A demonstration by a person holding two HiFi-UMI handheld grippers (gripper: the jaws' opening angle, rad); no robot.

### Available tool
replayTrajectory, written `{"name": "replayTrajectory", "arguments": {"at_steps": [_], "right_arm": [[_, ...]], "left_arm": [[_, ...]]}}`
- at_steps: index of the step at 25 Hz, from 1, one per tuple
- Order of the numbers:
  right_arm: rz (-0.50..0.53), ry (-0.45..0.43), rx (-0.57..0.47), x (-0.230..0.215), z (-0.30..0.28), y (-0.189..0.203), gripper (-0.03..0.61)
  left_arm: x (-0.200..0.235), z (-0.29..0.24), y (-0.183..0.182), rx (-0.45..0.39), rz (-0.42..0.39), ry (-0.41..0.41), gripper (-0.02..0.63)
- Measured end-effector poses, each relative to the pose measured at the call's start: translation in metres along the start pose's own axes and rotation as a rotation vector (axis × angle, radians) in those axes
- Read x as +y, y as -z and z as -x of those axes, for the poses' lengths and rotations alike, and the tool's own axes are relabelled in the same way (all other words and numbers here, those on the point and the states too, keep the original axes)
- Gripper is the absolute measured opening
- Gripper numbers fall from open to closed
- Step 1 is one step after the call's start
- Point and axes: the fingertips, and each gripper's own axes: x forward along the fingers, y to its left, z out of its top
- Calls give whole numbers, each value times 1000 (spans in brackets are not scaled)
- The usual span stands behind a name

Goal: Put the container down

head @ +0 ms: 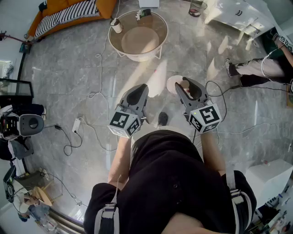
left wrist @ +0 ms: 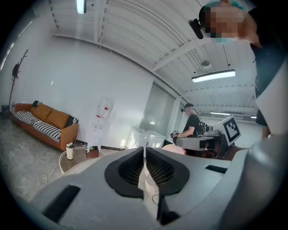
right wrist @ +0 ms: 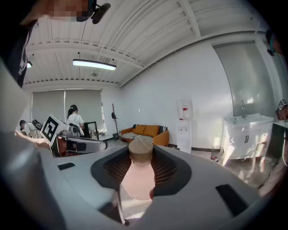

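Head view: a person stands on a grey marble floor (head: 68, 82) with one tool in each hand, both pointing forward. The left hand-held gripper (head: 141, 90) has its jaws pressed together with nothing between them. The right hand-held gripper (head: 187, 85) pinches the pale pink container (head: 174, 84), which hangs clear of the floor just ahead of the person. A round glass-topped desk (head: 137, 58) stands well beyond both tools, and an orange sofa (head: 105, 7) lies at the top left.

Left gripper view: the left hand-held gripper (left wrist: 145, 155) shows only a thin slit between its two dark ribbed pads – closed and empty. The orange sofa (left wrist: 56, 119) stands against the far white wall.

Right gripper view: the pale pink container (right wrist: 139, 177) sits upright between the jaws of the right hand-held gripper (right wrist: 141, 168), with a pad bearing on each side – its round wooden lid (right wrist: 141, 150) rises just above them. A white water dispenser (right wrist: 183, 123) stands beside the sofa (right wrist: 146, 132).
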Motion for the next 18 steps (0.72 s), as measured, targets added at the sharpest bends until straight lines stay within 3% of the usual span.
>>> {"name": "replayTrajectory", "arguments": {"at_steps": [14, 18], "right_arm": [[32, -32, -15, 12, 18, -6, 140], [0, -50, -32, 10, 25, -8, 140]], "left_arm": [[-17, 16, -4, -22, -19, -19, 29], [-23, 15, -2, -18, -23, -22, 29]]}}
